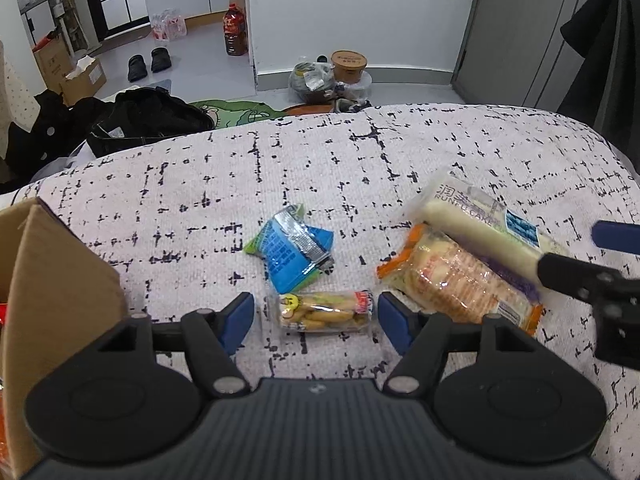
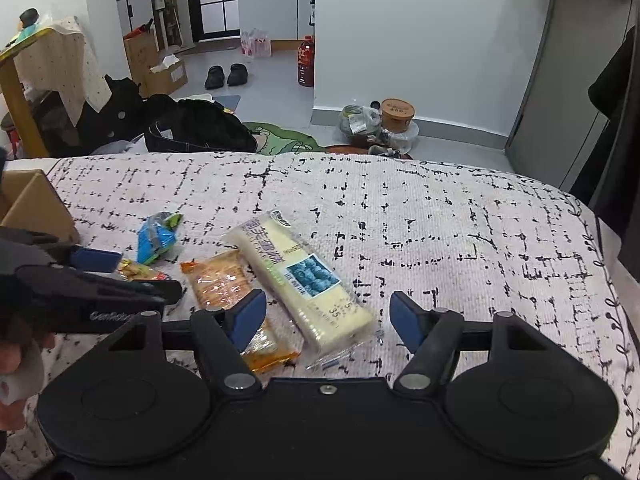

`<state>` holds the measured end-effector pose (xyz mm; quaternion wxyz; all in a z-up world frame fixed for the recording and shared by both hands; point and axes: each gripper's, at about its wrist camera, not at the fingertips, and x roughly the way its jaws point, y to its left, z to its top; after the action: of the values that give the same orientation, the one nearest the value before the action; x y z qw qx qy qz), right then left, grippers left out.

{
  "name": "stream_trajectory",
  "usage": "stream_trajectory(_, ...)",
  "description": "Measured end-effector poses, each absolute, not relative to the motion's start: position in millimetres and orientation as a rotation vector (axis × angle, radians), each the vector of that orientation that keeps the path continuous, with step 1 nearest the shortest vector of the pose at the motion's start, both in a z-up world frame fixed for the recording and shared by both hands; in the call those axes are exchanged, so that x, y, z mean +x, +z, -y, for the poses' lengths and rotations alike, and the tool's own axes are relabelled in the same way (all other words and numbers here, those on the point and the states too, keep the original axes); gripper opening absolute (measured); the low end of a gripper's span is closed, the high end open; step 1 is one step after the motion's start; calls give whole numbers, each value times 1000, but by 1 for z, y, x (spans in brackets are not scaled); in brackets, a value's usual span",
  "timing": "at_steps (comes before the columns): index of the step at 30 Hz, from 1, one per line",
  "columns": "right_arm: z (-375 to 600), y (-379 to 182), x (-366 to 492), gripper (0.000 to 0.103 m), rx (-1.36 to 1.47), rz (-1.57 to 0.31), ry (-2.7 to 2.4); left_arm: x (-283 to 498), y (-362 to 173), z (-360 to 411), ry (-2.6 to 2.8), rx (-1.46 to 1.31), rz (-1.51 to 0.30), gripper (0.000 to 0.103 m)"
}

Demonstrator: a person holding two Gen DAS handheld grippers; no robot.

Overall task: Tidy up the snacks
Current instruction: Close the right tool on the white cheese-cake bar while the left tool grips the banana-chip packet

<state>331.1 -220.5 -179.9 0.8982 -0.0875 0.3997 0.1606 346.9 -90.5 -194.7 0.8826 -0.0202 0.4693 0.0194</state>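
A: What is the stuff lying on?
B: A white bedspread with black broken lines [image 1: 320, 168]. A brown cardboard box [image 1: 52, 280] sits at its left edge.
A: And the snacks?
B: Near the front edge. The left gripper [image 1: 316, 312] stands open around a small clear cookie pack [image 1: 324, 312], not touching. The right gripper [image 2: 328, 318] stands open around a long white cake pack [image 2: 304, 284].
A: Behind?
B: A grey floor [image 1: 200, 46] with black shoes [image 1: 149, 62].

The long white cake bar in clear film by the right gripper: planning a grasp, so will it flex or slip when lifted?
The long white cake bar in clear film looks soft, so open right gripper may dent it. Glossy film probably slips. Flat-sided, unlikely to roll.
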Motion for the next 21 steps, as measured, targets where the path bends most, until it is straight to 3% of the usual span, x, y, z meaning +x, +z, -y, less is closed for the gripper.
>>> stream_trajectory(2,220,-184,336,67,-179,-834,346,347,-196,90,35,-62,-978,55)
stream_trajectory(13,210,-202,356,66,-211,-866,403,342,-192,87,23,-69,-953,50)
stream_trajectory(21,215,-209,345,38,-231,-895,370,336,-191,80,31,-63,-954,50)
